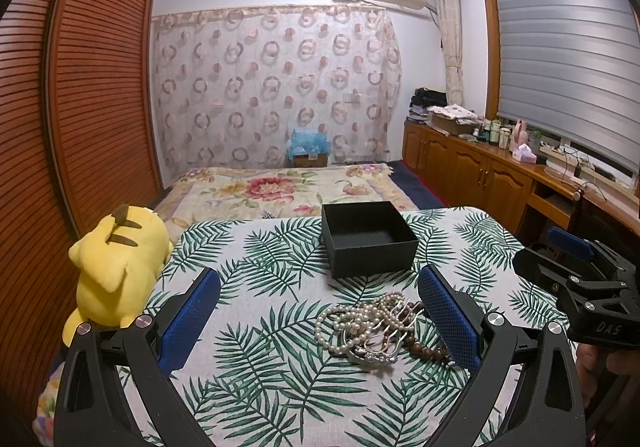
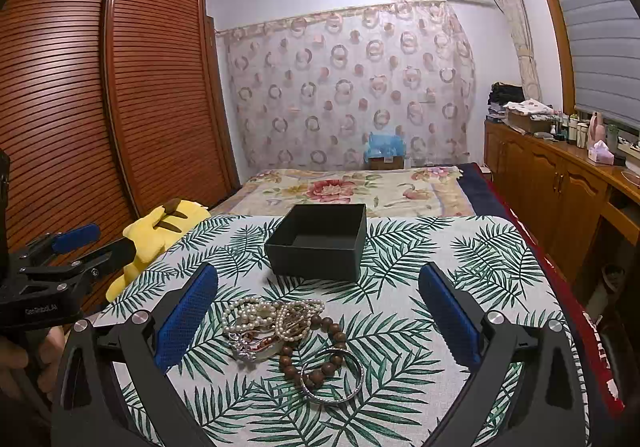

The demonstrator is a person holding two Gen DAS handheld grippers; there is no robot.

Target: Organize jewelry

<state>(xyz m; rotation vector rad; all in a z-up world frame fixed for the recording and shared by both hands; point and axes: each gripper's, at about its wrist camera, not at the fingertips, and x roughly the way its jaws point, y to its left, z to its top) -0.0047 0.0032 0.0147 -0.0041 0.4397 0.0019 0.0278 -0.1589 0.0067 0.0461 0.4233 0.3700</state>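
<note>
A tangled pile of jewelry (image 1: 370, 327) lies on the leaf-print cloth: white pearl strands (image 2: 256, 313), a brown wooden bead bracelet (image 2: 320, 347) and a silver bangle (image 2: 332, 377). Behind it stands an empty black box (image 1: 368, 237) (image 2: 320, 241) with no lid. My left gripper (image 1: 320, 307) is open, the pile just inside its right finger. My right gripper (image 2: 318, 307) is also open, hovering over the pile with nothing held. Each gripper shows at the edge of the other's view: the right gripper (image 1: 576, 259) and the left gripper (image 2: 76, 239).
A yellow plush toy (image 1: 116, 267) lies at the cloth's left edge. A floral bedspread (image 2: 352, 187) stretches behind the box. A wooden louvered wardrobe (image 1: 80, 107) stands to the left, low wooden cabinets (image 2: 560, 187) to the right. A hand (image 2: 24, 359) holds the left gripper's handle.
</note>
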